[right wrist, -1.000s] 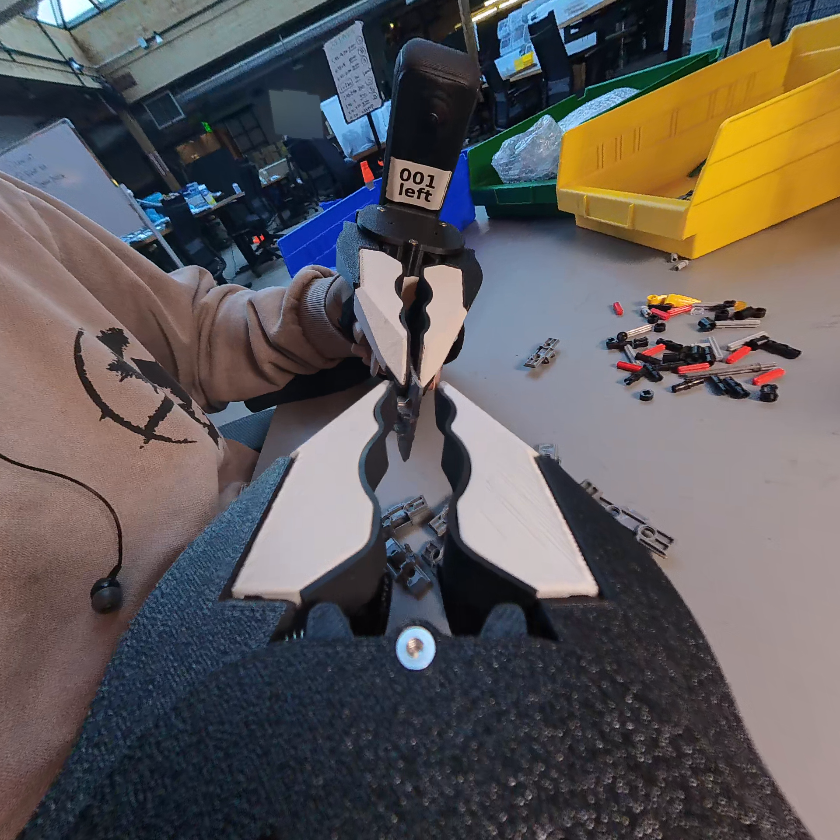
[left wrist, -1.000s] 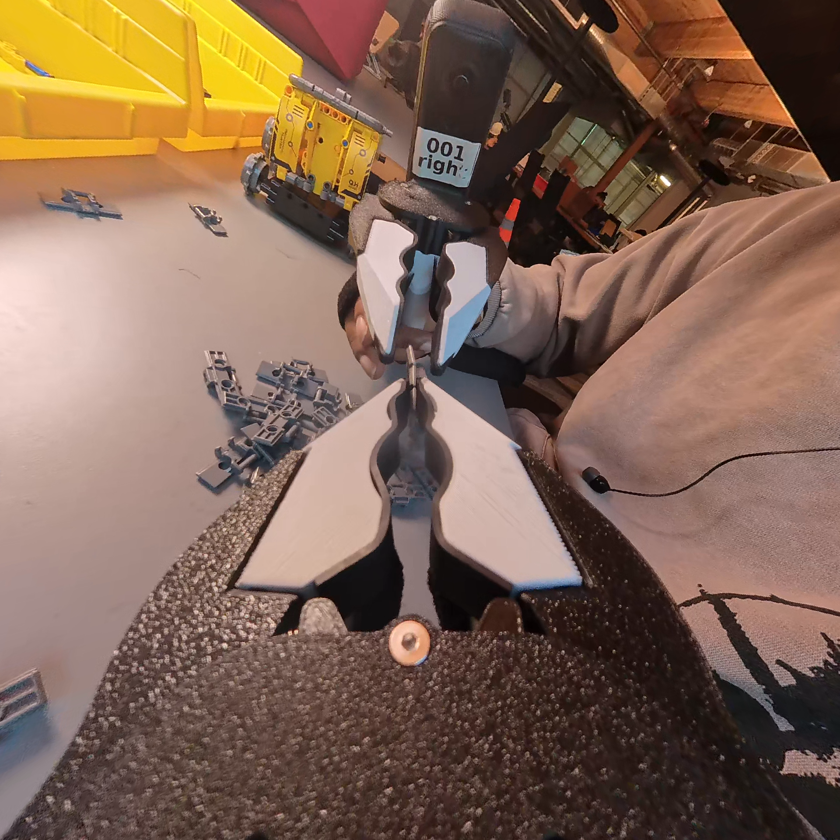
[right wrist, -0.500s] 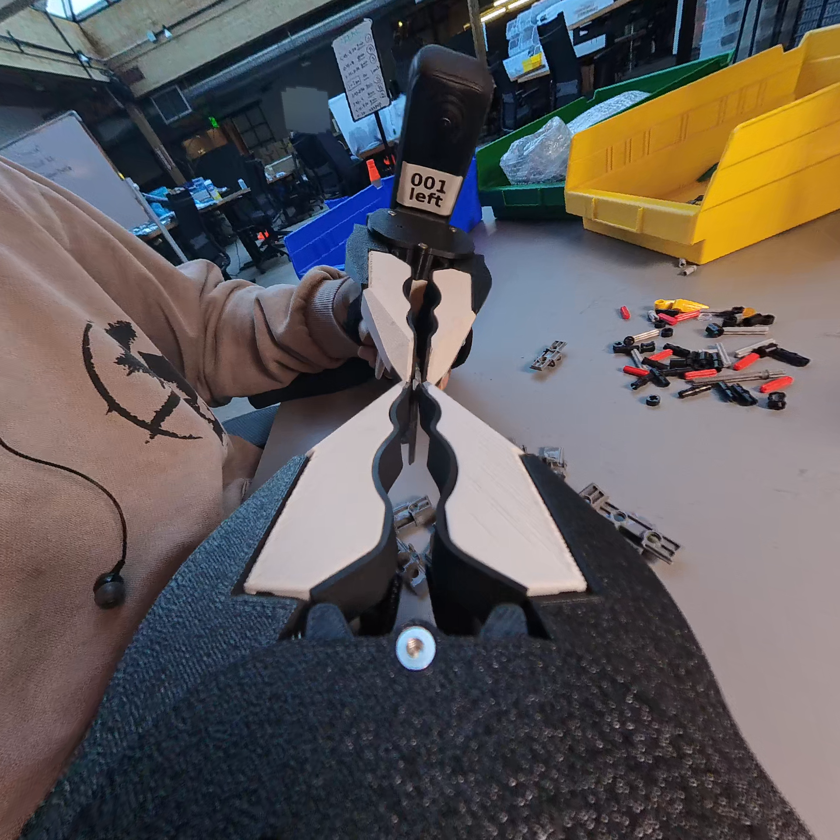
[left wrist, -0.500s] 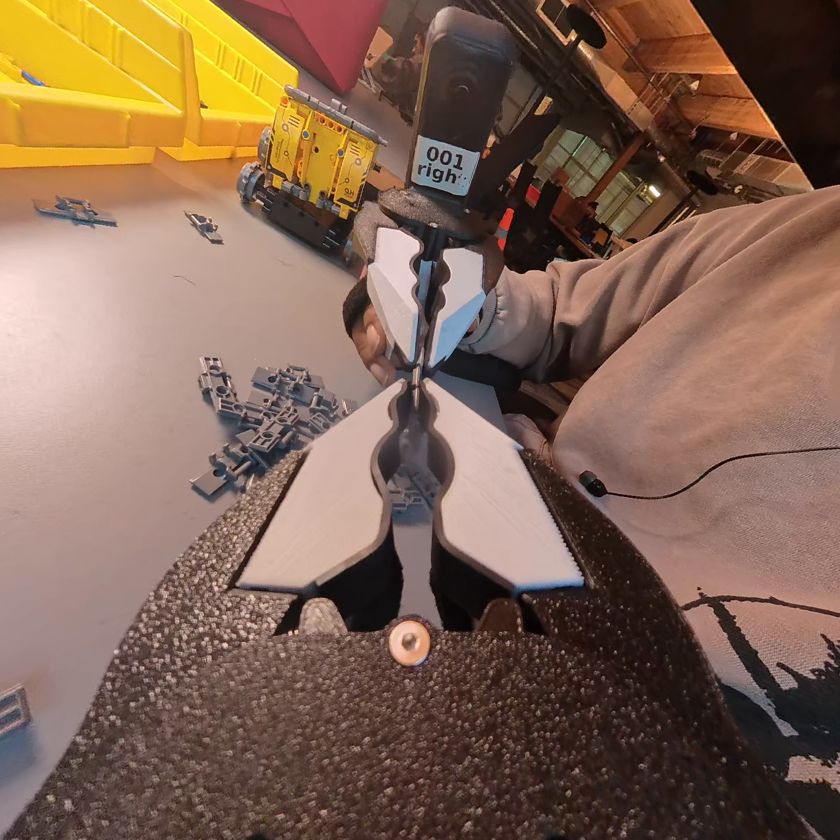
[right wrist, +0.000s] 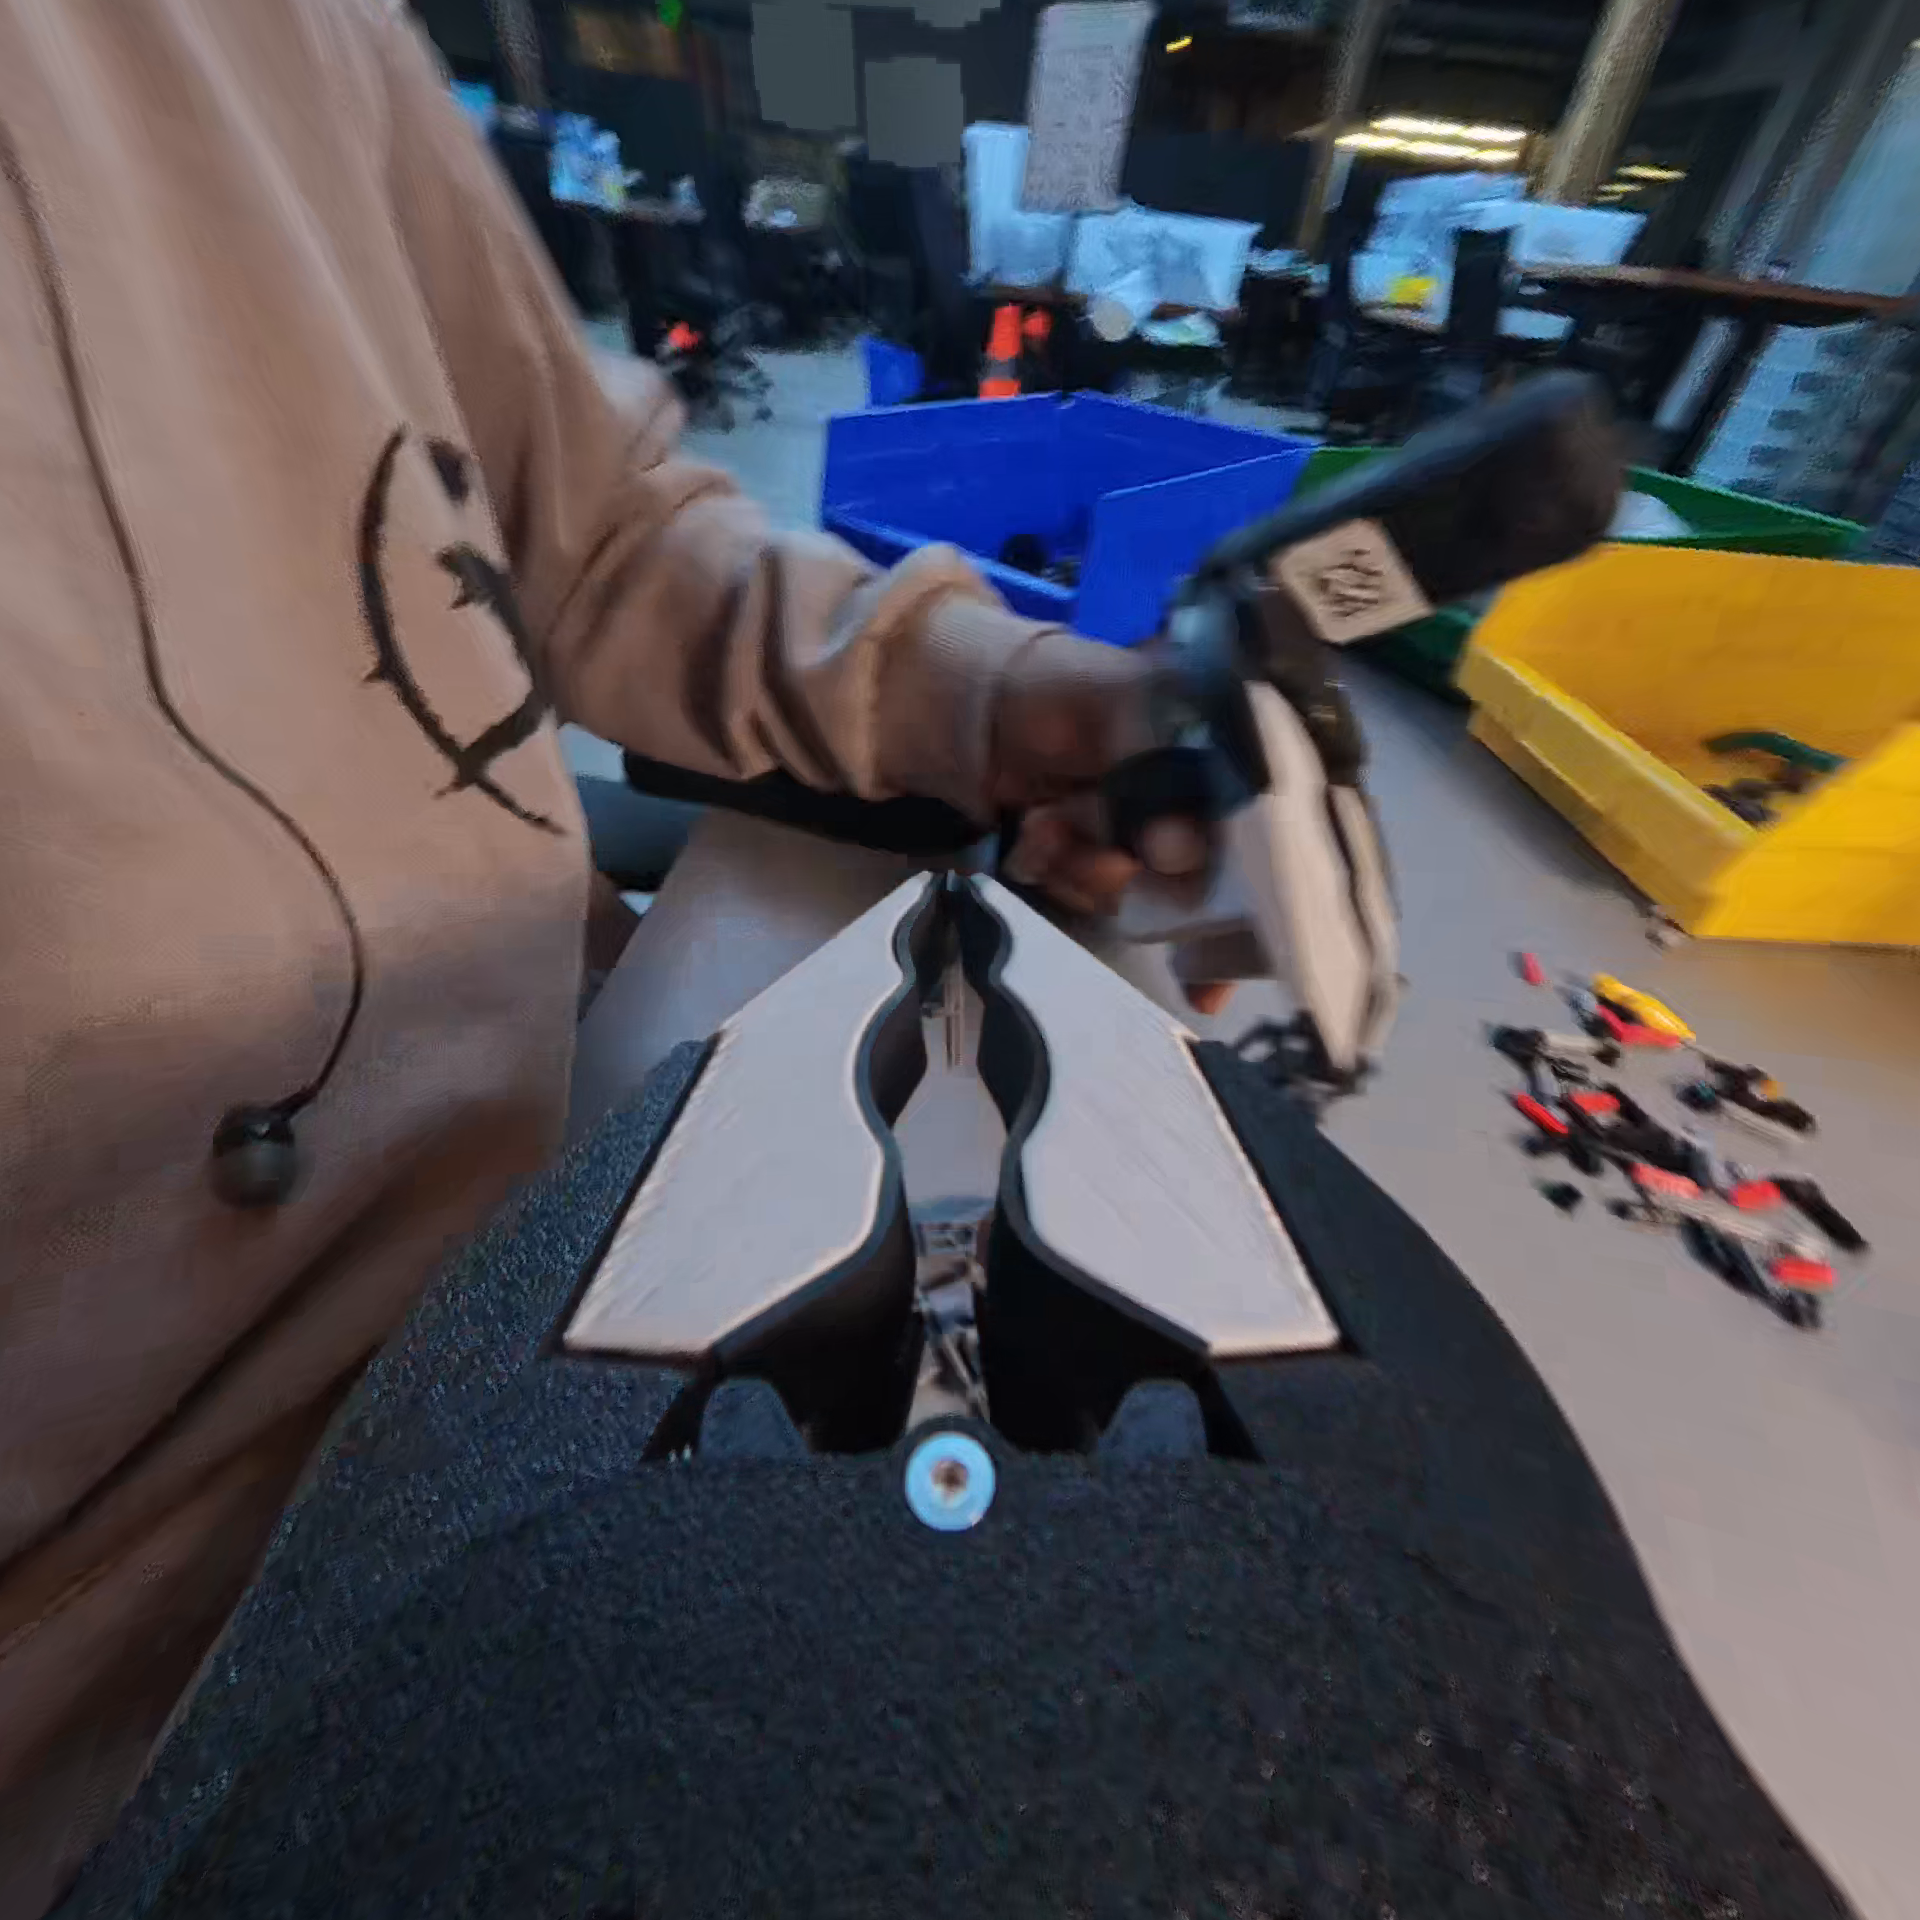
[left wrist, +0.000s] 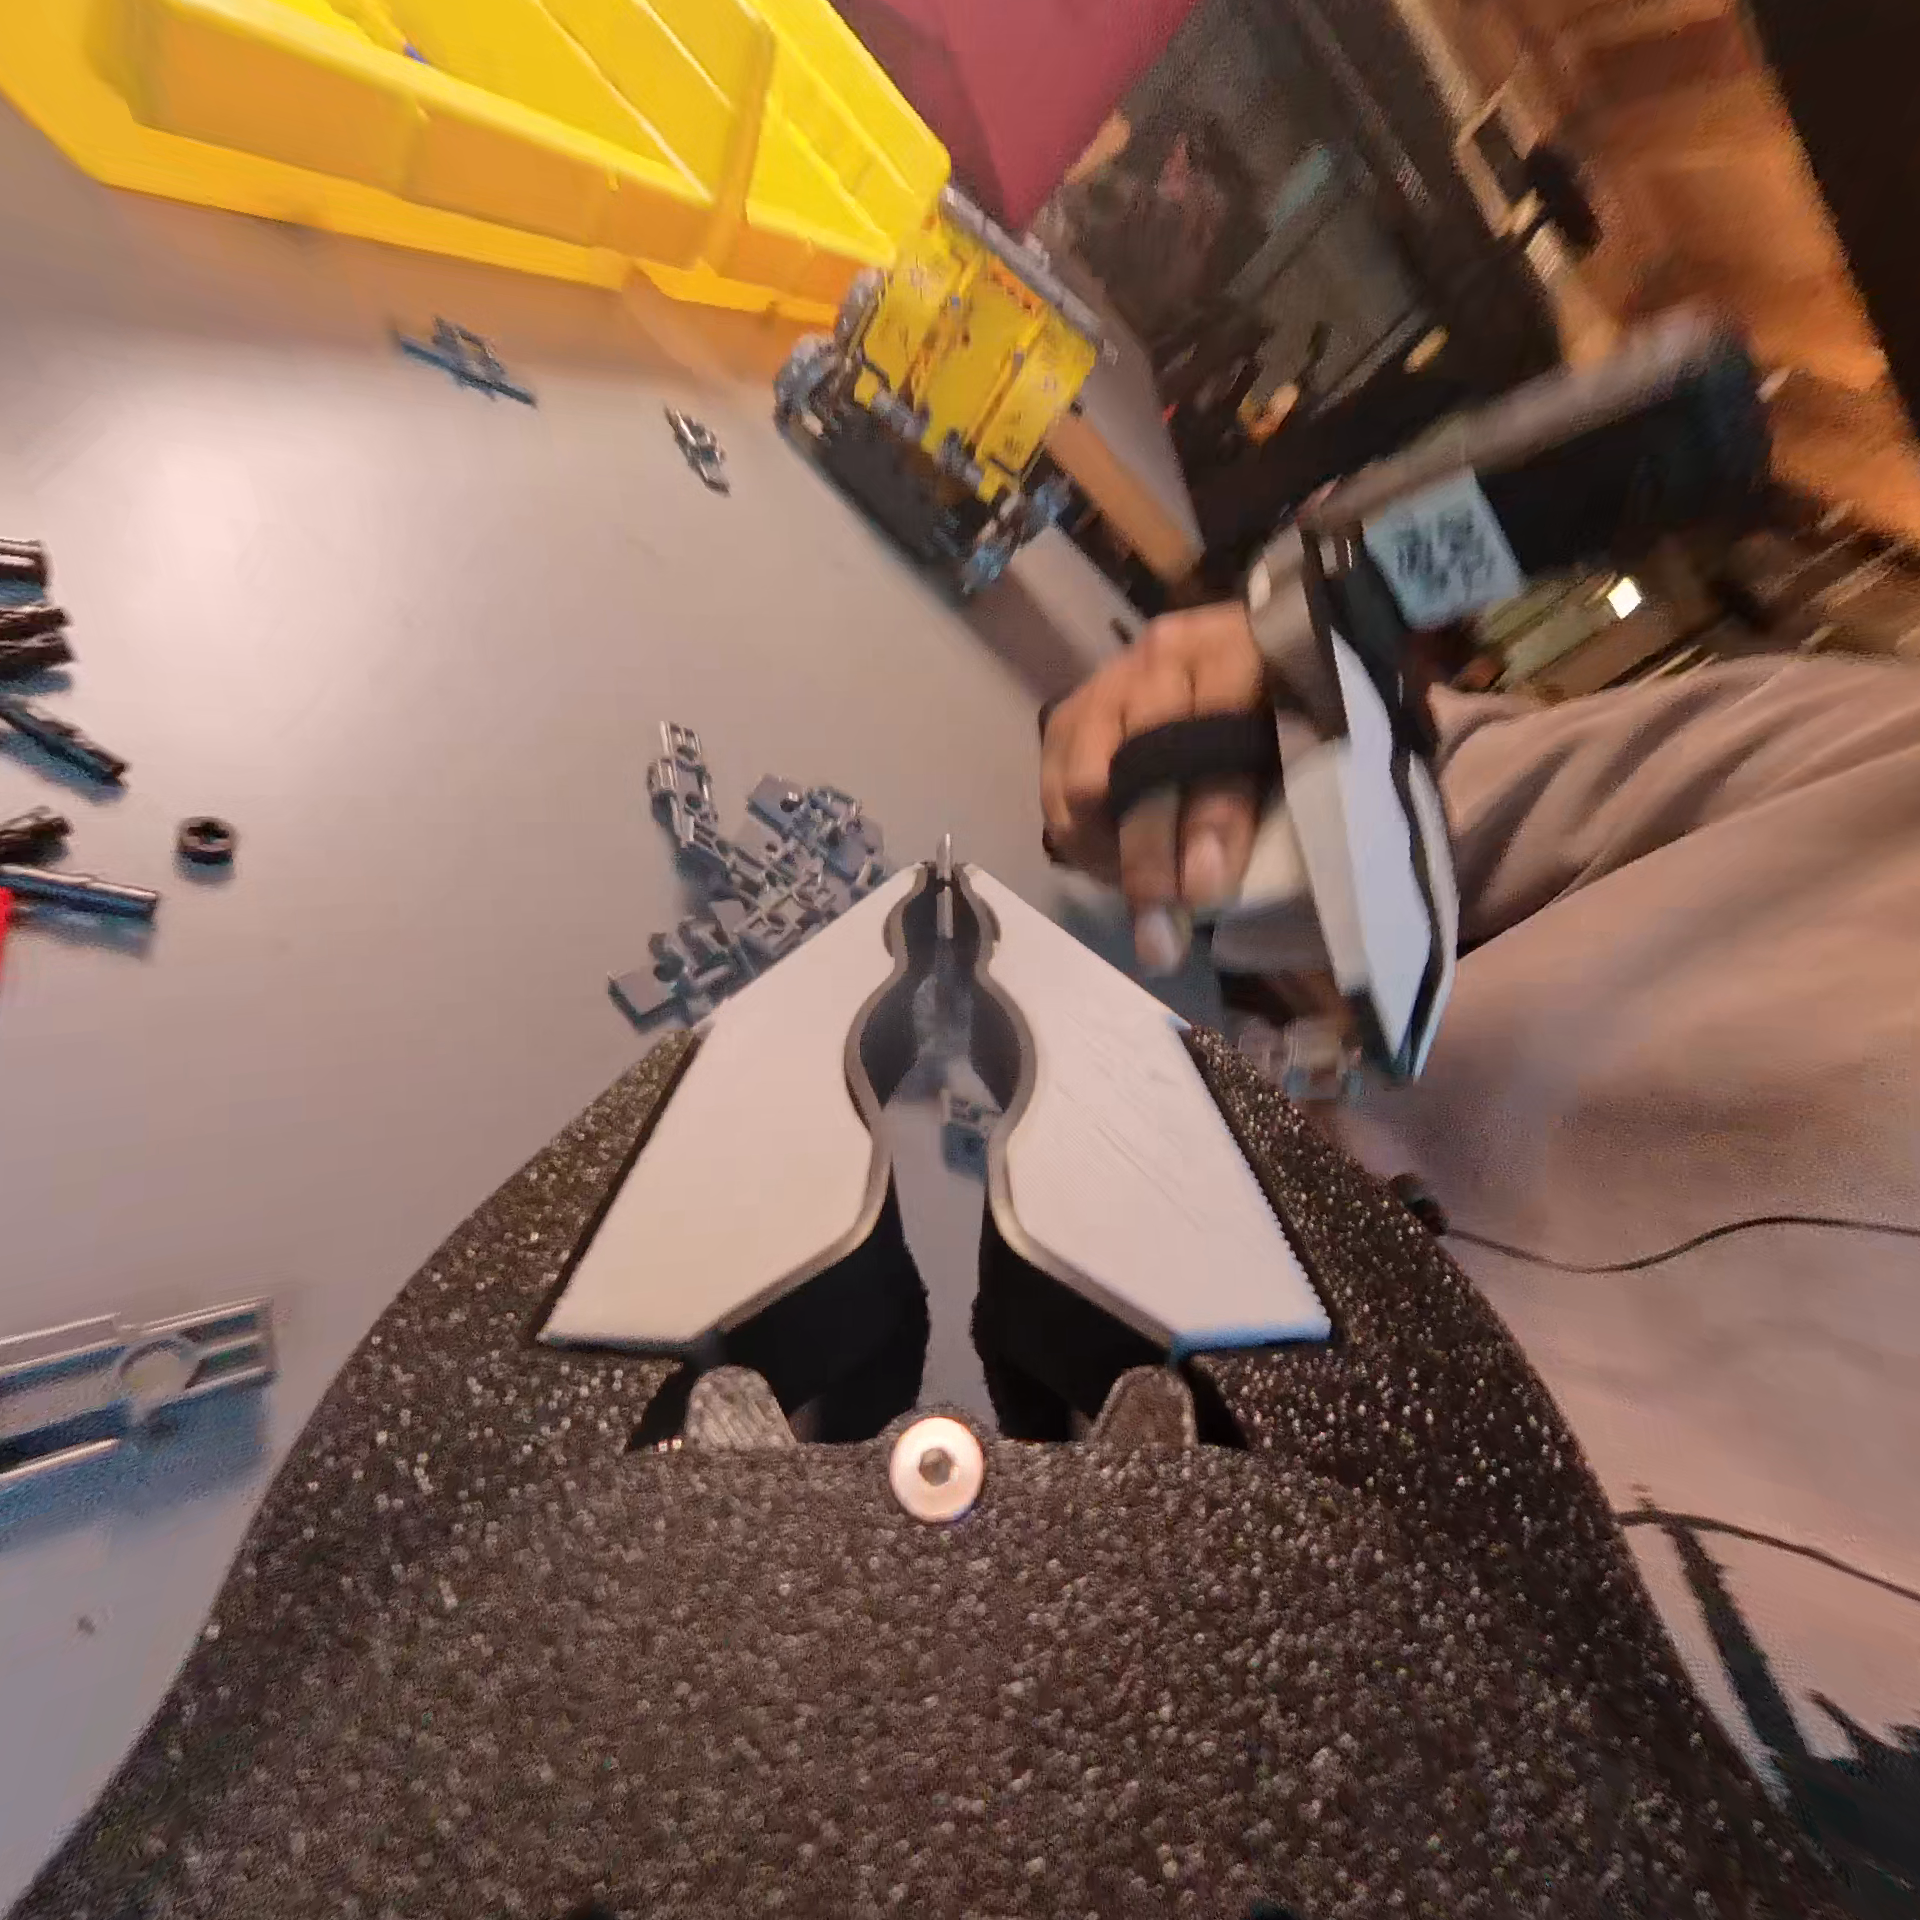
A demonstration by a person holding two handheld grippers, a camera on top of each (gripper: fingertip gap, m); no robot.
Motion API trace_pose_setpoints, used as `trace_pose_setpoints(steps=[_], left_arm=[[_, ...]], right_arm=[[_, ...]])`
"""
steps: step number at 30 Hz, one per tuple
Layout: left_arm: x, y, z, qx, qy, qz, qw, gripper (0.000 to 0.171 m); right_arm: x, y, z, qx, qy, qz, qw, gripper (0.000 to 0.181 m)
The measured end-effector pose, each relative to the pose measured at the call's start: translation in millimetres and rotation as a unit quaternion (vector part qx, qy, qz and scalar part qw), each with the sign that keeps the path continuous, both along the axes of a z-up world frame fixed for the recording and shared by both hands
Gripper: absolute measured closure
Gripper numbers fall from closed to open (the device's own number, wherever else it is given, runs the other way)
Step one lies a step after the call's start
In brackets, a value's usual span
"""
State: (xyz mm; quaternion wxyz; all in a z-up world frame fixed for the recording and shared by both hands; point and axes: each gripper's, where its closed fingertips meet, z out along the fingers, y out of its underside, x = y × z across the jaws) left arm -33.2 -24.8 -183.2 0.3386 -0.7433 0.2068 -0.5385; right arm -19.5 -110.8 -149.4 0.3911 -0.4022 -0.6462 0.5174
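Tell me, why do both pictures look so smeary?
Left wrist view: the yellow bins, the toy vehicle and the hand are streaked by motion blur, while the left gripper stays sharp. Right wrist view: the small parts and the room behind are smeared, but the right gripper looks crisp.

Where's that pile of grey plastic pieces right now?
In the left wrist view, the grey pieces pile lies on the grey table, just left of the left gripper tips, nearer than the yellow brick model.

Matt grey table [left wrist: 364, 644] — glossy yellow plastic bins [left wrist: 499, 114], rough black foam [left wrist: 935, 1662].
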Motion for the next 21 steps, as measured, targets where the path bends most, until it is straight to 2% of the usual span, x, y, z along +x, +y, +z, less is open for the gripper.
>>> trace_pose_setpoints(steps=[1,2,4,6,9,14,21], left_arm=[[-5,2,7,-0.002,-0.019,0.001,1.000,0.170],[-6,0,9,0.014,-0.007,-0.003,1.000,0.169],[0,-5,15,0.021,-0.021,-0.010,1.000,0.169],[1,-5,14,0.013,-0.029,-0.010,0.999,0.169],[-4,-1,12,0.008,-0.033,-0.001,0.999,0.169],[1,-4,10,0.007,-0.036,-0.015,0.999,0.169],[16,-19,16,0.021,-0.045,-0.058,0.997,0.169]], right_arm=[[-9,-11,-12,0.078,-0.014,-0.006,0.997,0.181],[-14,-7,-12,0.130,-0.004,-0.024,0.991,0.181],[-9,17,2,0.071,-0.005,-0.046,0.996,0.181],[0,35,-3,0.021,-0.024,-0.052,0.998,0.181],[5,44,-9,-0.067,-0.037,-0.062,0.995,0.181],[1,62,-21,-0.103,-0.068,-0.100,0.987,0.154],[-7,60,-25,-0.140,-0.081,-0.098,0.982,0.155]])
